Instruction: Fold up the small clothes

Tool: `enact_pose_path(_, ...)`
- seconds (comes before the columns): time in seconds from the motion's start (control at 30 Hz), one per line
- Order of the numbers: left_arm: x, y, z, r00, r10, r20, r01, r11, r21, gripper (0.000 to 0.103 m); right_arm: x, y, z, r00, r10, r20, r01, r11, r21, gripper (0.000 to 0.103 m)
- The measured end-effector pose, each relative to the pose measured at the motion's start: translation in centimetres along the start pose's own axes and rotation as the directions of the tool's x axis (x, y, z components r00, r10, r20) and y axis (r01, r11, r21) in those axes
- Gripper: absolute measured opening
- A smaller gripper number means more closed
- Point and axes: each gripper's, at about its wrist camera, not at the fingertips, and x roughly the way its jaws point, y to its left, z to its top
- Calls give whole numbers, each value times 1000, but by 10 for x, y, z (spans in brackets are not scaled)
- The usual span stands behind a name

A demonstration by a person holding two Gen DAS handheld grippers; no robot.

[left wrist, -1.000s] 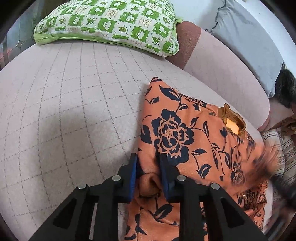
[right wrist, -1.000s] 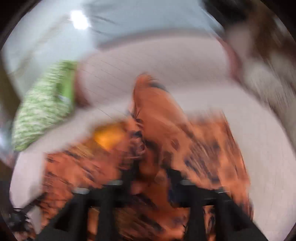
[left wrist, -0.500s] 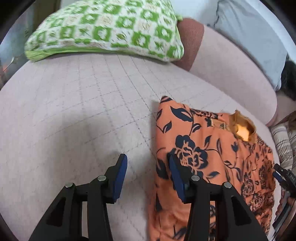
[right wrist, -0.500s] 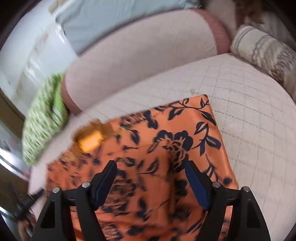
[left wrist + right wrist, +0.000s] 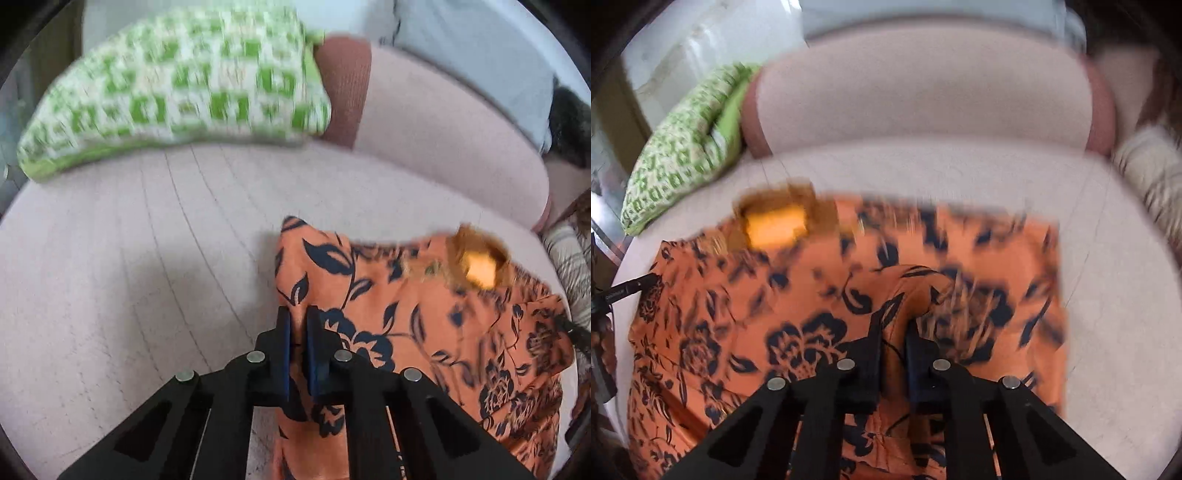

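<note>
While both grippers are pinched on cloth, the scene reads as follows:

Garment: an orange garment point(image 5: 424, 325) with a dark navy flower print lies spread on a pale pink quilted sofa seat point(image 5: 129, 266); its neck opening, with a yellow-orange inner patch, faces the backrest.

Left gripper: the left gripper point(image 5: 298, 325) has its jaws drawn narrow — nearly together — on the garment's left edge, with orange fabric showing in the slot between the blue pads.

Right gripper: the right gripper point(image 5: 894, 328) has its jaws likewise narrow, clamped on a raised fold of the same garment; the cloth bunches up in a hump just ahead of the fingertips.

Backrest: a pale pink sofa backrest point(image 5: 923, 92) with a reddish-brown edge runs behind the seat.

Cushion: a green-and-white patterned cushion point(image 5: 177, 88) rests at the far left end of the seat, well apart from the garment.

Other fabric: a striped beige textile point(image 5: 572, 266) lies beside the garment at the right edge of the left wrist view.

Image quality: both views are motion-blurred — fine print detail cannot be told.
</note>
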Motion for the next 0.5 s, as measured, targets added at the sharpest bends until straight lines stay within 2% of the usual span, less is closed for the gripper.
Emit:
enact_pose_path(0.03,-4,-1,-2,999,-15,37,15,1000,4,8,-14,6,4,996,-40,80,42,999,-20,10)
enact_pose_path(0.07,0,-4,-5,999,13,51,-15,1000,25,8,-15,6,4,989,-77,125,81,996,-32,11)
enact_pose_path(0.1,8,-3,-9,998,43,45,-44,999,24,9,-5,6,2,989,-99,111,104,994,-44,11)
enact_pose_path(0.13,16,0,-12,998,55,19,-56,998,7,13,14,4,-2,995,-96,38,97,994,-41,15)
enact_pose_path(0.17,28,4,-16,997,69,-33,-70,997,-18,17,40,-3,-10,994,-78,-72,78,997,-7,15)
enact_pose_path(0.2,27,9,-17,998,67,-16,-68,997,-39,24,61,-9,-20,985,-58,-161,63,998,24,19)
enact_pose_path(0.23,22,12,-17,997,76,3,-76,996,-47,34,58,-11,-25,991,-46,-123,50,998,28,22)
enact_pose_path(0.3,10,17,-14,996,90,18,-89,995,-51,38,43,-13,-24,994,-64,-87,68,997,48,44)
enact_pose_path(0.33,3,18,-13,996,90,29,-88,995,-53,38,32,-15,-22,997,-56,-58,61,995,79,72)
enact_pose_path(0.37,-8,19,-13,995,88,47,-86,995,-56,38,22,-16,-21,998,-57,-22,59,994,94,75)
enact_pose_path(0.43,-33,14,-16,996,35,84,-32,999,-42,38,-2,-14,-17,998,-34,49,28,992,123,75)
enact_pose_path(0.47,-43,10,-18,996,9,94,-6,1000,-27,38,-12,-12,-17,997,9,72,-20,989,144,75)
enact_pose_path(0.5,-53,4,-25,994,-30,103,30,1000,3,38,-20,-8,-18,989,118,94,-133,976,175,75)
